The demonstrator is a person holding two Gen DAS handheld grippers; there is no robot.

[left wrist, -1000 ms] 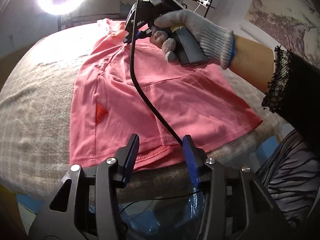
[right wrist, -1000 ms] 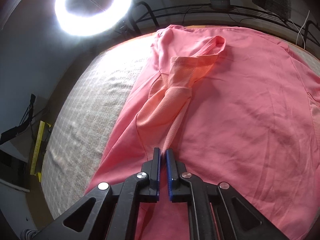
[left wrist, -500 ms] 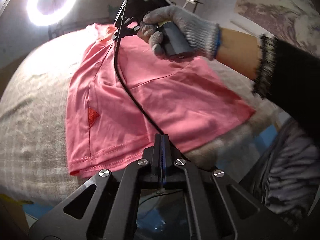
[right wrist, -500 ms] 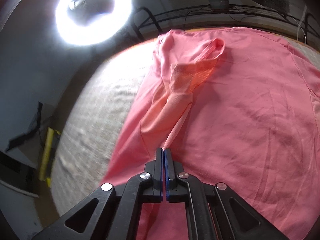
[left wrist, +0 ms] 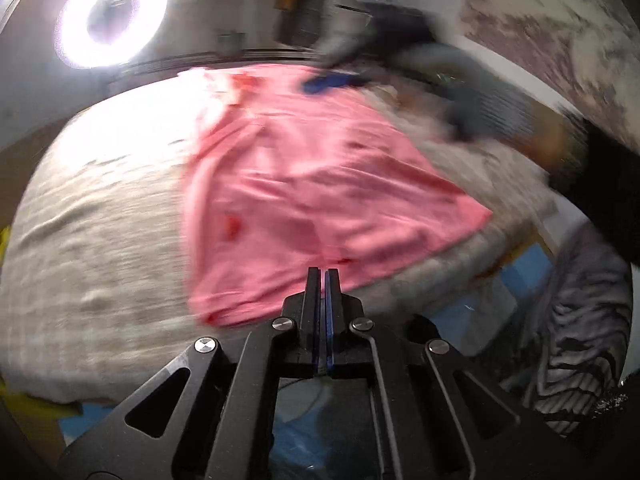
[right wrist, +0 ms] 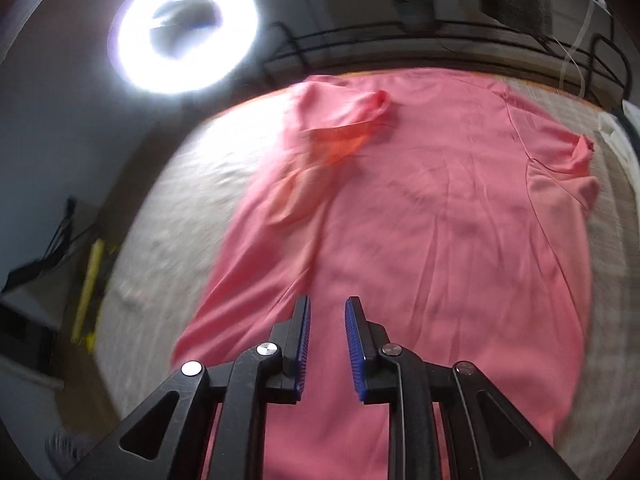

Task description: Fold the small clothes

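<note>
The grey woven table cover (left wrist: pixel 96 248) fills most of what I see, and on it lies the pink shirt (right wrist: pixel 440 240) – spread out flat, one sleeve (right wrist: pixel 340 136) folded in over the body on the side nearest the ring light (right wrist: pixel 184 28), the other sleeve (right wrist: pixel 560 184) lying out toward the opposite edge. My left gripper (left wrist: pixel 323 276) sits at the shirt's hem with its jaws pressed together; whether any cloth is caught between them I cannot tell through the blur. My right gripper (right wrist: pixel 328 308) hangs over the middle of the shirt, its jaws opening, with nothing between the blue pads (right wrist: pixel 354 344) – the fabric lies below them.
</note>
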